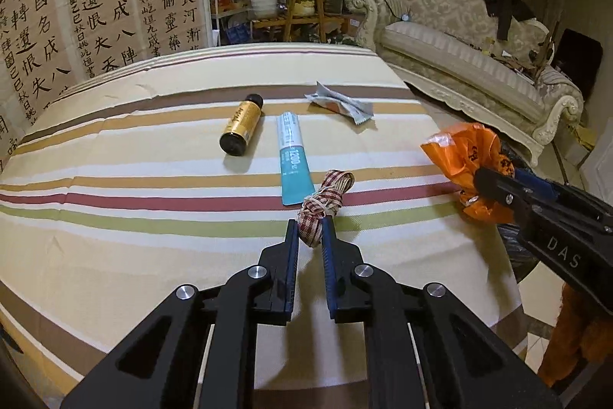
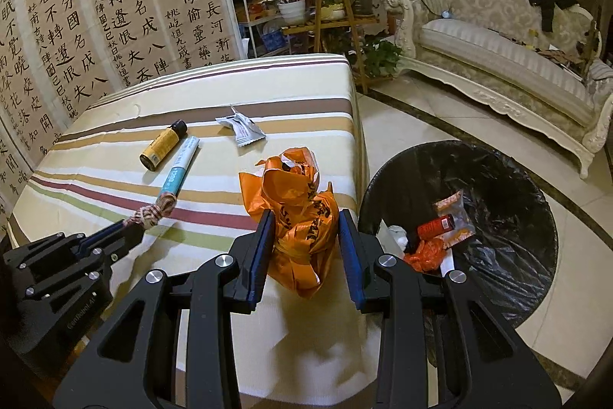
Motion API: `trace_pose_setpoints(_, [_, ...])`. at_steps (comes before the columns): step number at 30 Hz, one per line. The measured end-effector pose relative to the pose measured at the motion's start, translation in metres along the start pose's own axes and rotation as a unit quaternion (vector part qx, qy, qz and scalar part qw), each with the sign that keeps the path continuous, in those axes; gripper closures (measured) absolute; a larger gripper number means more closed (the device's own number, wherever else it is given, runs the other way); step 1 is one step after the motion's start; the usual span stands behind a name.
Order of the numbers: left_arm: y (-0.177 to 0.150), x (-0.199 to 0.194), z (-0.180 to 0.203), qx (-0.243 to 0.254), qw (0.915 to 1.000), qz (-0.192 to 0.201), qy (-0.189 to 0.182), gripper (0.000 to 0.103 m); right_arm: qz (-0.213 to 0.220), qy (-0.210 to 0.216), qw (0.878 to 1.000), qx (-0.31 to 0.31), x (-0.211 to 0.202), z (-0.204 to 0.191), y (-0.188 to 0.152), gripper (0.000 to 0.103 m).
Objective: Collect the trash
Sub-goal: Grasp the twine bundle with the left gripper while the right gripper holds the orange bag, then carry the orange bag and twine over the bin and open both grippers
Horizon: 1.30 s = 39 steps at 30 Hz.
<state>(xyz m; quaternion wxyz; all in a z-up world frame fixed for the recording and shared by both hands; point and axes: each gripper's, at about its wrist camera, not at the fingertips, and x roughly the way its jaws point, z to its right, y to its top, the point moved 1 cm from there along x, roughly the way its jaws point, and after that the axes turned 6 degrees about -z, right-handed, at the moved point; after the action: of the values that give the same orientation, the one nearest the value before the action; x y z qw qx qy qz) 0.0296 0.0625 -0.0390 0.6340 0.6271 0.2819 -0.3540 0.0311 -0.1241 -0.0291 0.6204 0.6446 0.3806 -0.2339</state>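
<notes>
Flanking the teal tube (image 1: 292,156): bottle (image 1: 241,124), wrapper (image 1: 341,106).

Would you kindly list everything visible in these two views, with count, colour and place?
Rope bundle: one, red-and-beige, near table edge, between the left fingers.
Plastic bag: one, orange, crumpled, at table's right edge, between the right fingers.
Tube: one, teal-and-white, mid-table.
Bottle: one, gold with black cap, lying left of tube.
Wrapper: one, silver, far side of table.
Trash bin: one, black-lined, on floor right of table, holding red and orange litter.
Table: one, striped cloth.
Sofa: one, cream, background.
Left gripper: shut on rope.
Right gripper: around bag.
</notes>
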Motion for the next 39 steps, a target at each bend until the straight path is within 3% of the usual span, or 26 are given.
trace_pose_setpoints(16, [0.018, -0.011, 0.034, 0.009, 0.9985, 0.044, -0.032, 0.090, 0.027, -0.043, 0.999, 0.017, -0.025, 0.029, -0.007, 0.070])
trace_pose_setpoints(28, [0.028, 0.008, 0.094, 0.051, 0.9954, 0.041, -0.069, 0.090, 0.026, -0.101, 0.992, 0.067, -0.025, 0.084, -0.019, 0.070])
trace_pose_setpoints(39, [0.033, 0.032, 0.139, 0.091, 0.9932, 0.026, -0.069, 0.090, 0.025, -0.131, 0.986, 0.096, -0.019, 0.120, -0.024, 0.070])
